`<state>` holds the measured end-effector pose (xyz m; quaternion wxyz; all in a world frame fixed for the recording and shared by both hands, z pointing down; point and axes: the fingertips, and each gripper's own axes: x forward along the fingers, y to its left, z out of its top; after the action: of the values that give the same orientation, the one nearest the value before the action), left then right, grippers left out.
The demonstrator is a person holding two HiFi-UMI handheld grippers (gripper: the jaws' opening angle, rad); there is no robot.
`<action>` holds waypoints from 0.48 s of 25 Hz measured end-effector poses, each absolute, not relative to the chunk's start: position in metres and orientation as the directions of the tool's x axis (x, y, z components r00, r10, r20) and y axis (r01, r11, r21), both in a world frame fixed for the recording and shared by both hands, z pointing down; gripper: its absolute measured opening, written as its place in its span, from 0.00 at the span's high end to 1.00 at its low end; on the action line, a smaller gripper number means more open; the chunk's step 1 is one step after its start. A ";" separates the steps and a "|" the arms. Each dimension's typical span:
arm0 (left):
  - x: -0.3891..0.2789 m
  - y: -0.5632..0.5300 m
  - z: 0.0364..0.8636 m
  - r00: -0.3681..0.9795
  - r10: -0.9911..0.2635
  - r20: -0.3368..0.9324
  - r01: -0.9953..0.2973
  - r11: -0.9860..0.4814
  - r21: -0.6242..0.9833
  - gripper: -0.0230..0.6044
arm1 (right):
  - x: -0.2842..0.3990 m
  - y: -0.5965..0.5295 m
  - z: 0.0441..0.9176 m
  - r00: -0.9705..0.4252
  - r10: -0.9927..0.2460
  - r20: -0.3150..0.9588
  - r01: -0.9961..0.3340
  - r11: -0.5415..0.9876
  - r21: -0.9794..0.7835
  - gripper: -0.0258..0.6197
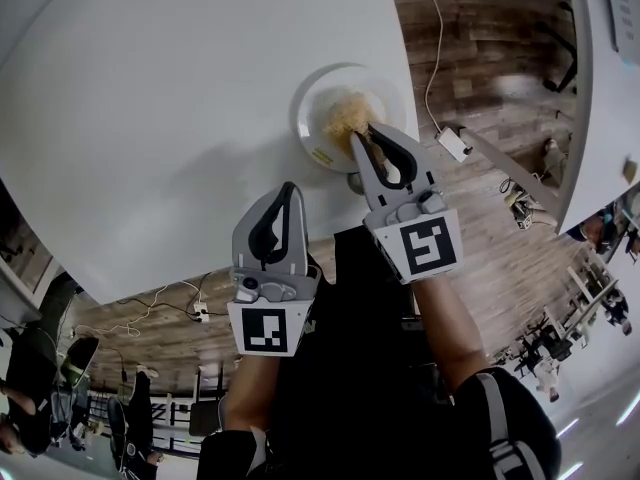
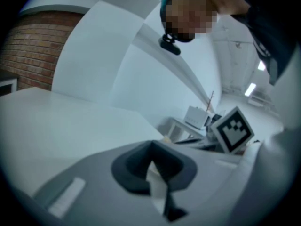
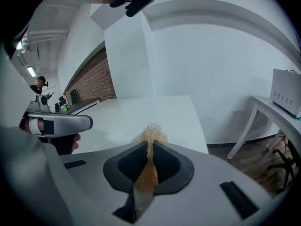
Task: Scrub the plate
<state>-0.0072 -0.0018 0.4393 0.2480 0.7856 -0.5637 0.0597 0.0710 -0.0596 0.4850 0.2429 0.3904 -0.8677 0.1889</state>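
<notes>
A white plate (image 1: 318,93) lies on the round white table (image 1: 160,118), close to its near edge. A tan fibrous scrubber (image 1: 347,116) rests on the plate's middle. My right gripper (image 1: 372,133) is shut on the scrubber (image 3: 150,134), whose tuft sticks out past the closed tips of the right gripper (image 3: 149,147). The plate itself is hidden in the right gripper view. My left gripper (image 1: 290,194) hangs over the table edge to the left of the plate, shut with nothing in it. In its own view the left gripper (image 2: 151,166) points across bare tabletop.
The table edge runs just under both grippers, with wooden floor (image 1: 470,48) beyond. A cable and a white power adapter (image 1: 453,143) lie on the floor. Another white table (image 1: 590,88) stands at the right. A white box (image 3: 287,91) sits on a side table.
</notes>
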 end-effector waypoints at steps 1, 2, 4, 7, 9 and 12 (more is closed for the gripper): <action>-0.008 -0.002 0.440 0.356 -0.857 0.373 -0.916 -0.241 0.322 0.96 | 0.062 -0.056 0.484 -0.596 -0.575 0.561 -0.755 0.639 -0.147 0.91; -0.009 -0.002 0.440 0.355 -0.857 0.373 -0.916 -0.239 0.322 0.96 | 0.053 -0.053 0.484 -0.613 -0.562 0.555 -0.740 0.654 -0.156 0.91; -0.010 -0.003 0.441 0.352 -0.857 0.376 -0.917 -0.235 0.321 0.96 | 0.039 -0.047 0.483 -0.642 -0.535 0.549 -0.713 0.680 -0.173 0.91; -0.010 -0.005 0.440 0.346 -0.859 0.376 -0.919 -0.230 0.320 0.96 | 0.028 -0.043 0.481 -0.665 -0.509 0.547 -0.689 0.700 -0.187 0.91; -0.010 -0.006 0.439 0.344 -0.861 0.374 -0.920 -0.230 0.318 0.96 | 0.027 -0.043 0.480 -0.669 -0.499 0.550 -0.682 0.707 -0.188 0.91; -0.010 -0.006 0.439 0.345 -0.862 0.373 -0.920 -0.230 0.318 0.96 | 0.030 -0.046 0.482 -0.661 -0.506 0.554 -0.689 0.702 -0.181 0.91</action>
<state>-0.0099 -0.0061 0.4393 0.2462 0.7821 -0.5694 0.0592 0.0298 -0.0455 0.4822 0.2389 0.3354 -0.8910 0.1914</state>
